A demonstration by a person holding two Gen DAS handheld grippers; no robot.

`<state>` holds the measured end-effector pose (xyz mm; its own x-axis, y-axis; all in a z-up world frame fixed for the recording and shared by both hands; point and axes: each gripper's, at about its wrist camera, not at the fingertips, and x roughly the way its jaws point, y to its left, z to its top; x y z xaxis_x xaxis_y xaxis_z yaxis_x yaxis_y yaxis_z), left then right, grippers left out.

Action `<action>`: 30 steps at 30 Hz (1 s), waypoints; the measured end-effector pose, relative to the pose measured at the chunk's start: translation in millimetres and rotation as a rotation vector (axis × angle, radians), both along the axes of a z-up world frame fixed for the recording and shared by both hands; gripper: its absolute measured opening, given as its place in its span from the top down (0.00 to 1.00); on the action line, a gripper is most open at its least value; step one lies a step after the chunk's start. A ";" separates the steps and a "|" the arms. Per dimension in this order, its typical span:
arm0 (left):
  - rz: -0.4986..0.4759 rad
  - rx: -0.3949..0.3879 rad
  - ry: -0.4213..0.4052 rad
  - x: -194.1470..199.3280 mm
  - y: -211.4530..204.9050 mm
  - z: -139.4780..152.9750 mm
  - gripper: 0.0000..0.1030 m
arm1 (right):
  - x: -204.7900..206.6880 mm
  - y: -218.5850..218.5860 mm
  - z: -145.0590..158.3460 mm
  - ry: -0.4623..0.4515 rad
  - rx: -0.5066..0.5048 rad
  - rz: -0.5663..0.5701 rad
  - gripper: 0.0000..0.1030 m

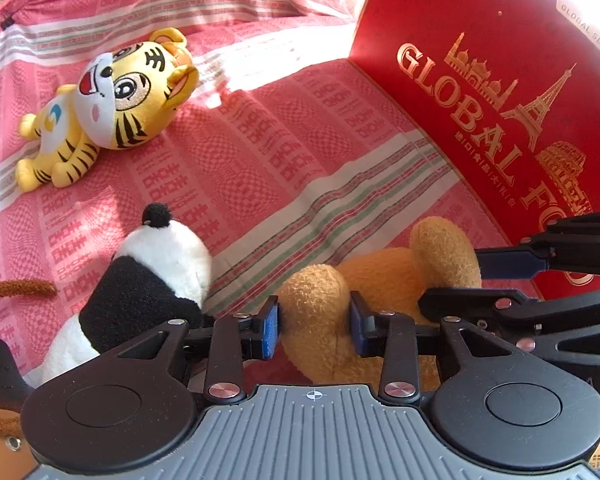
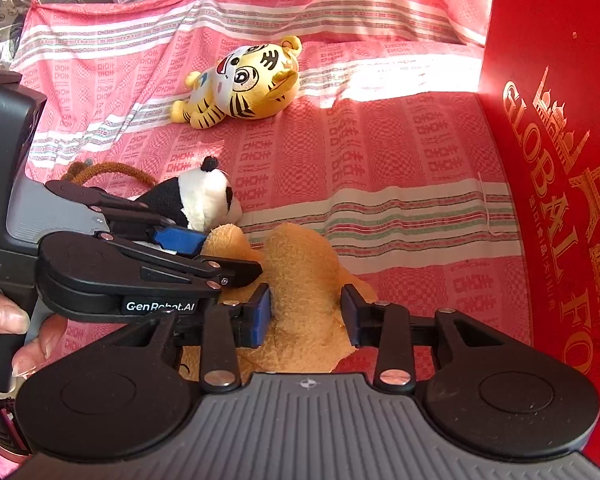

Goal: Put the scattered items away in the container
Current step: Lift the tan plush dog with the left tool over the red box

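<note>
Both grippers met on the orange bear (image 1: 384, 280), which lay on the pink cloth (image 1: 260, 152) at the foot of the red box (image 1: 500, 80). In the left wrist view the left gripper (image 1: 314, 330) had its jaws partly closed on one rounded limb of the bear, both blue pads touching the fur. The right gripper (image 1: 540, 264) came in from 3 o'clock, its jaws around the bear's other limb.

In the right wrist view the right gripper (image 2: 306, 316) straddled a limb of the bear (image 2: 300, 280); the left pad pressed the plush, the right pad sat at its edge, so the jaws were partly closed with the toy between them. The left gripper (image 2: 220, 256) reached in from 9 o'clock, with a hand (image 2: 16, 332) on its handle.

The panda (image 1: 148, 276) lay at 9 o'clock of the bear, touching it. The tiger (image 1: 108, 108) lay on its side toward 11 o'clock, well apart. The box (image 2: 560, 160) stood at 3 o'clock. A brown cord (image 2: 112, 172) curled behind the panda (image 2: 196, 200).
</note>
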<state>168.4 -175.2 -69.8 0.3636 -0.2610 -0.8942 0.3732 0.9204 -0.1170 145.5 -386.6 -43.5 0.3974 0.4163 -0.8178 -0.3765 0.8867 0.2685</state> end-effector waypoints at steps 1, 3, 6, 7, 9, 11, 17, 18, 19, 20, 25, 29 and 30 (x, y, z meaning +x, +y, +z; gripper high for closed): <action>-0.006 0.012 -0.008 -1.5 -2.7 0.6 0.69 | 0.7 -1.3 0.3 0.011 0.014 -0.006 0.73; -0.009 0.023 -0.023 -4.9 -5.8 1.6 0.71 | -0.2 -1.1 0.7 0.014 0.019 -0.014 0.73; -0.005 0.024 -0.031 -7.4 -6.1 4.2 0.72 | -3.9 0.1 2.2 0.009 0.020 -0.021 0.73; 0.000 0.020 -0.032 -7.9 -5.5 5.4 0.73 | -4.6 0.0 3.1 0.008 0.021 -0.023 0.73; 0.005 0.015 -0.036 -10.0 -4.6 9.4 0.74 | -5.9 -0.8 5.1 0.008 0.028 -0.026 0.73; 0.003 0.012 -0.044 -12.5 -3.8 15.1 0.74 | -7.7 -2.2 9.3 0.006 0.038 -0.025 0.73; 0.019 -0.011 -0.080 -12.5 0.0 39.8 0.74 | -8.0 -5.2 28.6 -0.028 0.070 -0.028 0.73; 0.024 -0.015 -0.086 -11.5 0.3 44.3 0.74 | -7.7 -5.2 31.9 -0.036 0.073 -0.027 0.73; 0.028 -0.018 -0.092 -10.6 0.6 48.2 0.74 | -7.1 -5.1 37.1 -0.051 0.075 -0.023 0.73; 0.032 -0.021 -0.102 -9.6 0.9 53.9 0.74 | -6.7 -5.0 41.0 -0.061 0.077 -0.021 0.73; 0.046 -0.023 -0.140 -4.0 -2.9 74.9 0.74 | 0.0 -7.2 61.0 -0.107 0.089 -0.013 0.73; 0.059 -0.015 -0.183 4.1 -10.6 94.3 0.74 | 7.4 -11.7 76.6 -0.146 0.090 -0.010 0.73; 0.064 -0.015 -0.198 6.3 -12.6 100.7 0.74 | 9.4 -13.3 81.2 -0.157 0.092 -0.010 0.73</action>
